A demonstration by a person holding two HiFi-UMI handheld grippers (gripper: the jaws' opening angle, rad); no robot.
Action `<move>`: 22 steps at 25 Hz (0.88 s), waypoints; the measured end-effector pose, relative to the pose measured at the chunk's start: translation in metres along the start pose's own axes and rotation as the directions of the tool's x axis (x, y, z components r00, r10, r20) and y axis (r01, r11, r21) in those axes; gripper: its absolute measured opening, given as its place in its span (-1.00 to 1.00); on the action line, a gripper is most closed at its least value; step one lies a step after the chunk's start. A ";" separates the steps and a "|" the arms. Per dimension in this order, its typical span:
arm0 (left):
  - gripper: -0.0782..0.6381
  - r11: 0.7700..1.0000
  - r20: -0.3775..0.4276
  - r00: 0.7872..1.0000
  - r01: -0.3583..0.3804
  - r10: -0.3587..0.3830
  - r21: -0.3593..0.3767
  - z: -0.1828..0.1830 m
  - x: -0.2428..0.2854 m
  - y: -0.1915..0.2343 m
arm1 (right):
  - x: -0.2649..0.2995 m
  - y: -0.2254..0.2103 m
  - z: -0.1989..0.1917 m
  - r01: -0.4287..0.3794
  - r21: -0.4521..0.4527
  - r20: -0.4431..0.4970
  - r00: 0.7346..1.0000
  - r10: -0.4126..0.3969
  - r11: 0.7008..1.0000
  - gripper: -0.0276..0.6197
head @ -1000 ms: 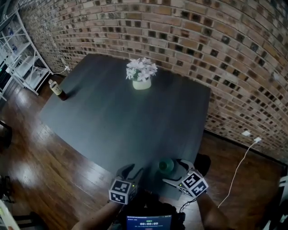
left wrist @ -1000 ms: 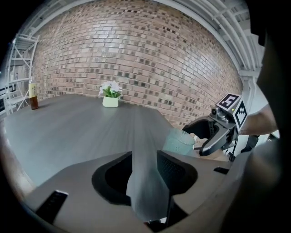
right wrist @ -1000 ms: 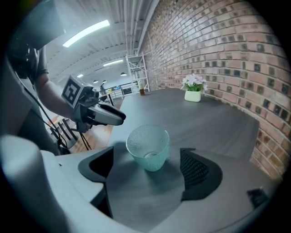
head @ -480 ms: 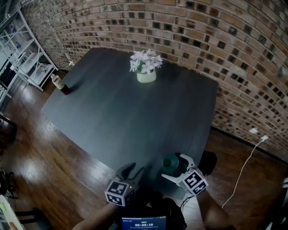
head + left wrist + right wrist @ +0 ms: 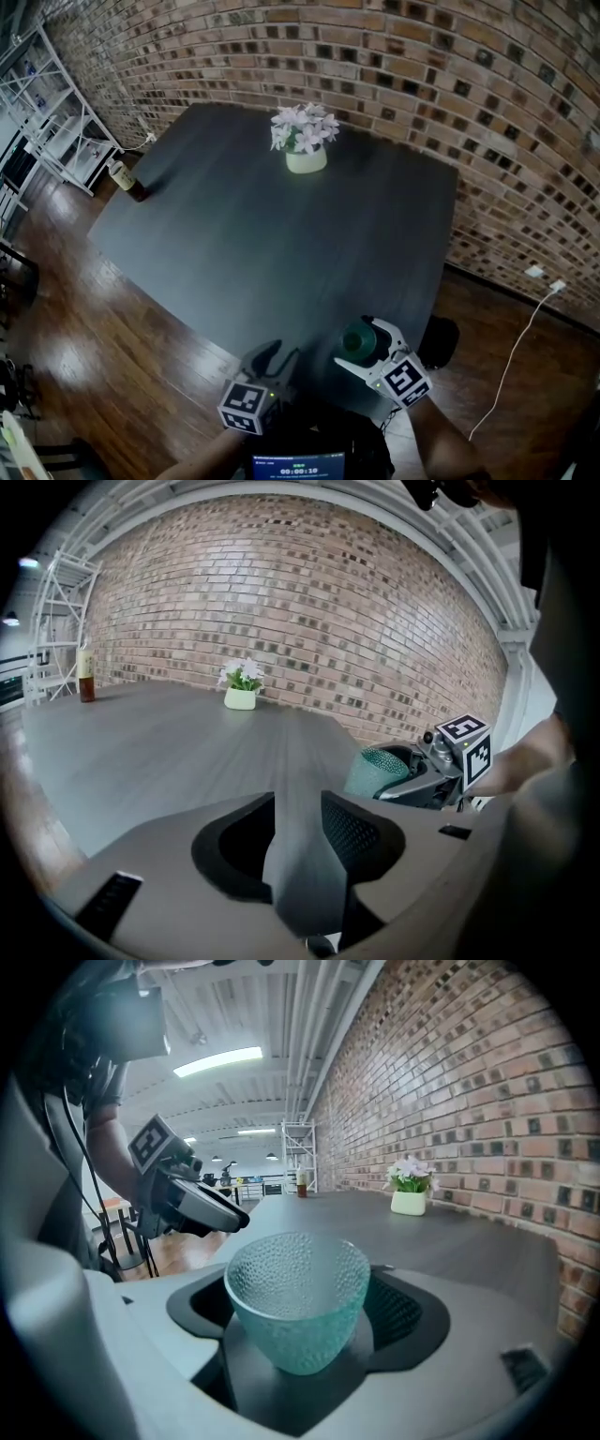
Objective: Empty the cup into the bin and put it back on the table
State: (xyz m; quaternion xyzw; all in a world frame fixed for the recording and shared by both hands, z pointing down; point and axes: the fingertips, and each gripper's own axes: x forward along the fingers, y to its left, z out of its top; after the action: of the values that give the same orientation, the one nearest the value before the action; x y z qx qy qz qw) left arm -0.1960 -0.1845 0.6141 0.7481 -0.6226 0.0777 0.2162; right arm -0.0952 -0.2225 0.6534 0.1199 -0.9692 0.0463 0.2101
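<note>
Grasping step: the right gripper (image 5: 357, 343) has wide jaws that have just been closing on the green dimpled glass cup (image 5: 298, 1302), upright at the dark table's (image 5: 262, 234) near edge, pads seemingly on its sides. The left gripper (image 5: 298, 832), jaws also just closing slightly, is empty. Next: lift the cup level

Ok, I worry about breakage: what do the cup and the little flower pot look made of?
The cup: see-through teal with a pebbled, glossy wall, so glass or hard clear plastic; the look leaves that open. The flower pot: pale, smooth, opaque, likely glazed ceramic, though it is too small to be sure.
</note>
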 end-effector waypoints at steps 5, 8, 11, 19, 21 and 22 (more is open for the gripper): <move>-0.34 1.000 -0.001 1.000 0.024 -0.024 -0.003 -0.003 0.008 -0.003 | 0.003 0.000 -0.002 -0.013 -0.046 0.004 1.000 0.013 0.999 0.37; -0.34 0.999 0.009 0.999 0.034 -0.034 -0.008 0.000 0.011 -0.006 | 0.004 0.000 0.001 -0.009 -0.041 0.013 1.000 0.009 0.999 0.33; -0.34 0.999 0.016 0.999 0.040 -0.040 -0.004 0.007 0.011 -0.010 | -0.001 -0.002 0.005 -0.003 -0.041 0.026 1.000 0.004 0.999 0.32; -0.50 0.998 0.123 0.991 0.049 -0.052 0.024 0.071 -0.003 -0.019 | -0.033 0.002 0.060 0.005 -0.025 0.083 0.997 -0.003 1.000 0.31; -0.53 0.998 0.161 0.985 0.060 -0.065 0.035 0.090 -0.005 -0.023 | -0.041 0.002 0.075 0.016 -0.024 0.100 0.995 -0.013 1.000 0.31; -0.54 0.997 0.174 0.982 0.069 -0.074 0.035 0.098 -0.007 -0.025 | -0.045 0.002 0.083 0.022 -0.022 0.110 0.994 -0.019 1.000 0.31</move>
State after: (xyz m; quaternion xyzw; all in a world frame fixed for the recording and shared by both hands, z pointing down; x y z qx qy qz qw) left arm -0.1883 -0.2166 0.5180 0.7770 -0.6106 0.0129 0.1525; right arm -0.0886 -0.2226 0.5593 0.1298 -0.9785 0.0260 0.1584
